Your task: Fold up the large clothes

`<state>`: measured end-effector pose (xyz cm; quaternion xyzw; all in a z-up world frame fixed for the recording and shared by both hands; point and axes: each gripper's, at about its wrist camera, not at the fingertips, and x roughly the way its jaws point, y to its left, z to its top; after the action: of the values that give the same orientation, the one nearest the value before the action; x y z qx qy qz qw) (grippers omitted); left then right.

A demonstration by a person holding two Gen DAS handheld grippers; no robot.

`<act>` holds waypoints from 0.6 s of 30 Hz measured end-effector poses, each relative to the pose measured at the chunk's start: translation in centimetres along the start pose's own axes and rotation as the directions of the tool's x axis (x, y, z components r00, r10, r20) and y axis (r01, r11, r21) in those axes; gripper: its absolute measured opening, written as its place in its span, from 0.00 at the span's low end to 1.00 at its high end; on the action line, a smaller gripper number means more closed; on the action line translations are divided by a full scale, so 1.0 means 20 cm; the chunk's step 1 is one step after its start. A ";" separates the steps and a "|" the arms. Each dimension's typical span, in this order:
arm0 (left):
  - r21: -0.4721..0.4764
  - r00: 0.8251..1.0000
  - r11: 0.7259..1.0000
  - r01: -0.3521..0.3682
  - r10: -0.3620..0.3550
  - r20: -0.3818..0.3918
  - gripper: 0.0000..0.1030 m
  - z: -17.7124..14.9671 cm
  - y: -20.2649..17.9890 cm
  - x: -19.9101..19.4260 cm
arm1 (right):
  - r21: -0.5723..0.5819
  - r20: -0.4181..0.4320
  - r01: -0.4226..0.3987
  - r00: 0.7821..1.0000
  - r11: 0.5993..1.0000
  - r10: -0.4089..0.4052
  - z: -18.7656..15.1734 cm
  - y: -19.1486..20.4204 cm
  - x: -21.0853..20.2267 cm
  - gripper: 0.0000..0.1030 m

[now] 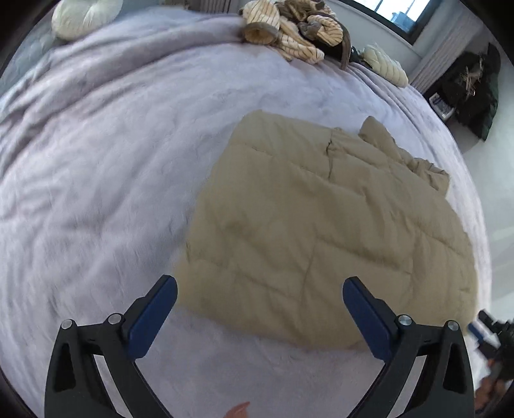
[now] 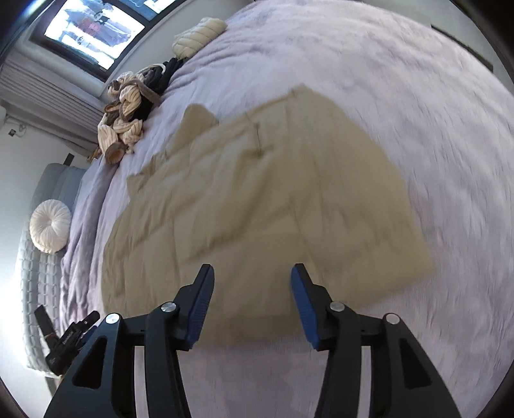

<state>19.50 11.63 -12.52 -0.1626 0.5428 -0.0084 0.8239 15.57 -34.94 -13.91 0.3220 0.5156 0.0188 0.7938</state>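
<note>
On the bed, spread across a fuzzy lilac blanket (image 1: 112, 180), lies the tan quilted jacket (image 1: 321, 218), puffy and stitched into soft padded panels. It sits as a broad, roughly rectangular slab with a dark seam or zipper line (image 1: 329, 157) running down near its far end, and a rumpled bunch of the same fabric (image 1: 404, 154) sticks out at the far right corner. From the right wrist view the jacket (image 2: 266, 205) fills the middle of the bed, its near edge straight and smooth, though that side is motion-blurred.

The left gripper (image 1: 260, 289) hovers above the jacket's near left corner, jaws spread wide, the blue ribbed pads (image 1: 154, 318) gripping nothing. The right gripper (image 2: 252, 276) hangs over the near edge of the jacket, jaws also parted though less widely, nothing between them; its blue pads (image 2: 303, 305) show a fine grooved texture.

Up at the far edge of the bed there is a heap of cream knitwear with thin brown stripes (image 1: 289, 29), tangled with something dark. A round, pleated white cushion (image 2: 49, 225) rests near a grey quilted headboard (image 2: 35, 276). A bright window (image 2: 96, 29) sits above white ribbed curtains (image 2: 48, 93).
</note>
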 end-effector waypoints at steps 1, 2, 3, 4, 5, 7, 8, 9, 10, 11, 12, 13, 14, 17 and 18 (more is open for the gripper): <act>-0.027 1.000 0.999 0.018 -0.018 -0.012 1.00 -0.03 0.02 0.00 | 0.011 -0.002 -0.018 1.000 1.000 0.018 -0.03 -0.01 -0.01 0.77; -0.047 0.999 0.999 0.027 -0.028 -0.027 1.00 -0.05 0.03 0.02 | 0.019 -0.009 -0.032 0.999 0.999 0.032 -0.05 -0.02 -0.01 0.84; -0.062 0.998 0.998 0.032 -0.035 -0.050 1.00 -0.06 0.05 0.04 | 0.039 -0.020 -0.048 0.999 0.998 0.048 -0.09 -0.05 0.00 0.89; -0.079 0.996 0.996 0.035 -0.041 -0.073 1.00 -0.08 0.06 0.06 | 0.058 -0.029 -0.054 0.998 0.997 0.055 -0.11 -0.06 0.00 0.89; -0.093 0.995 0.995 0.037 -0.046 -0.091 1.00 -0.10 0.07 0.07 | 0.081 -0.038 -0.055 0.998 0.995 0.058 -0.13 -0.09 0.01 0.90; -0.113 0.993 0.993 0.026 -0.039 -0.114 1.00 -0.13 0.10 0.10 | 0.128 -0.037 -0.066 0.997 0.990 0.071 -0.16 -0.13 0.02 0.90; -0.114 0.993 0.993 0.010 -0.022 -0.113 1.00 -0.15 0.11 0.11 | 0.157 -0.033 -0.078 0.996 0.985 0.084 -0.17 -0.16 0.03 0.91; -0.112 0.994 0.994 -0.009 -0.003 -0.107 1.00 -0.15 0.11 0.12 | 0.177 -0.030 -0.087 0.995 0.980 0.094 -0.17 -0.18 0.03 0.91; -0.114 0.995 0.993 -0.023 0.011 -0.102 1.00 -0.16 0.12 0.12 | 0.196 -0.029 -0.097 0.994 0.976 0.104 -0.18 -0.20 0.04 0.91; -0.123 0.995 0.992 -0.024 0.012 -0.103 1.00 -0.17 0.13 0.13 | 0.217 -0.030 -0.104 0.993 0.971 0.113 -0.18 -0.22 0.06 0.91; -0.143 0.994 0.990 -0.011 -0.005 -0.111 1.00 -0.18 0.15 0.14 | 0.231 -0.031 -0.107 0.993 0.967 0.117 -0.19 -0.23 0.06 0.91; -0.162 0.992 0.987 0.016 -0.036 -0.121 1.00 -0.18 0.16 0.16 | 0.251 -0.032 -0.115 0.991 0.961 0.126 -0.19 -0.25 0.07 0.91; -0.193 0.986 0.979 0.071 -0.098 -0.133 1.00 -0.18 0.18 0.17 | 0.267 -0.031 -0.125 0.990 0.956 0.138 -0.20 -0.27 0.08 0.91; -0.258 0.963 0.947 0.193 -0.233 -0.132 1.00 -0.20 0.22 0.22 | 0.327 -0.020 -0.181 0.980 0.927 0.199 -0.21 -0.31 0.11 0.91; -0.269 0.957 0.938 0.216 -0.259 -0.134 1.00 -0.21 0.22 0.23 | 0.344 -0.016 -0.204 0.975 0.917 0.223 -0.21 -0.32 0.12 0.91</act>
<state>16.92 13.80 -19.37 -0.3292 0.5830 -0.0528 0.7410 11.18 -37.11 -20.35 0.5080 0.4945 0.0249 0.7049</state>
